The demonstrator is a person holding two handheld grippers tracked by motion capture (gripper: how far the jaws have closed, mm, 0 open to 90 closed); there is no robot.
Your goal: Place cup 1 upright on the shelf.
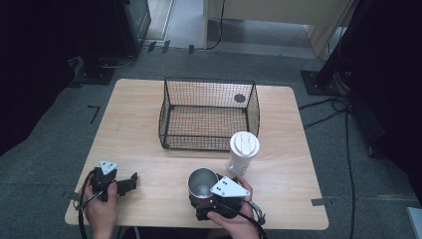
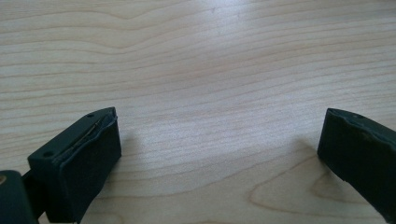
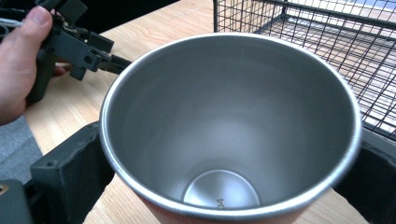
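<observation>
Right gripper (image 1: 206, 195) is clamped on the stainless steel cup (image 1: 201, 182), upright near the table's (image 1: 139, 99) front edge, jaws pressed against both sides of its wall. Left gripper (image 1: 133, 181) rests near the front left corner, jaws apart over bare wood. A white-lidded bottle (image 1: 243, 151) stands just beside the wire basket's (image 1: 209, 113) front right corner.

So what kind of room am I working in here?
Probably a lab or recording studio, not a home: a bare wooden table on grey carpet, black equipment stands with cables beside it, and tape marks on the floor.
</observation>
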